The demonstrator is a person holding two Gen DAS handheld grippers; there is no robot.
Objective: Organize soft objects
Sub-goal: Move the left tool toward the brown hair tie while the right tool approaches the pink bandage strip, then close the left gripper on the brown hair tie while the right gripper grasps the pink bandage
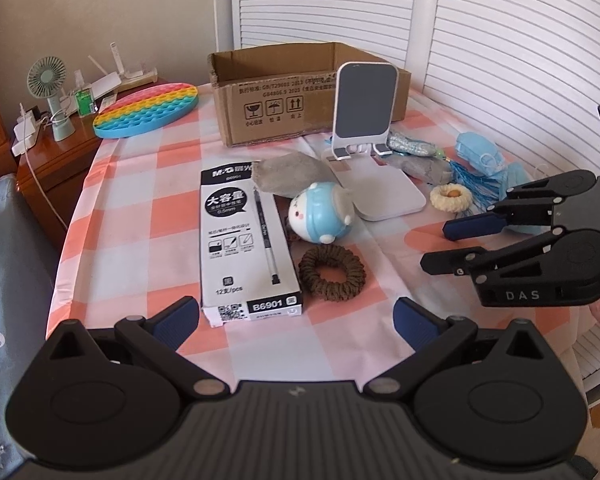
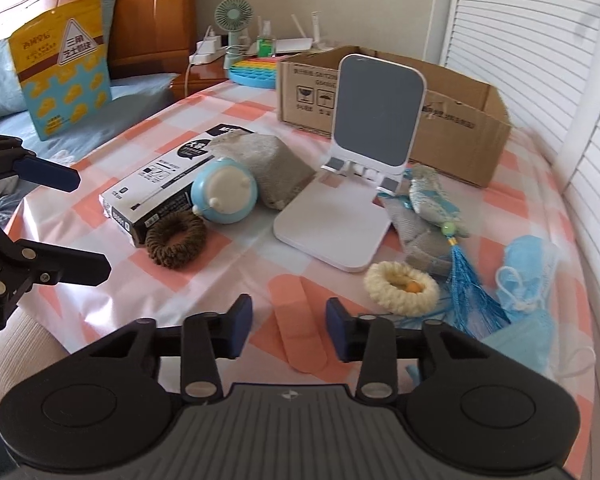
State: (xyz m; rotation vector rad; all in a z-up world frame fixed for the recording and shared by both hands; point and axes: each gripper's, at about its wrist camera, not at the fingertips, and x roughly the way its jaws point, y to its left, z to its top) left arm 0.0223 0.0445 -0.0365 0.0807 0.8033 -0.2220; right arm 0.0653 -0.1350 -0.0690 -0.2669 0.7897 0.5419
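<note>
On the checked tablecloth [image 1: 140, 200] lie a brown scrunchie [image 1: 332, 272] [image 2: 176, 242], a cream scrunchie [image 1: 450, 197] [image 2: 400, 288], a blue and white round toy [image 1: 322, 218] [image 2: 224, 192], a grey cloth [image 1: 288, 174] [image 2: 268, 168], blue face masks [image 1: 480, 152] [image 2: 532, 276] and a sachet with a blue tassel [image 2: 432, 196]. My left gripper [image 1: 296, 316] [image 2: 66, 224] stands wide open above the near table edge, holding nothing. My right gripper [image 2: 288, 328] [image 1: 434, 246] hovers with a narrow gap over flat pink plasters [image 2: 300, 336], left of the cream scrunchie, and nothing sits between its pads.
A pen box [image 1: 244, 240] lies left of the toy. A white phone stand [image 1: 366, 100] stands mid-table before an open cardboard box [image 1: 276, 96]. A rainbow pop mat [image 1: 148, 110] overhangs the far left corner. Beyond are a nightstand with a fan [image 1: 48, 80] and a bed with a snack bag [image 2: 64, 68].
</note>
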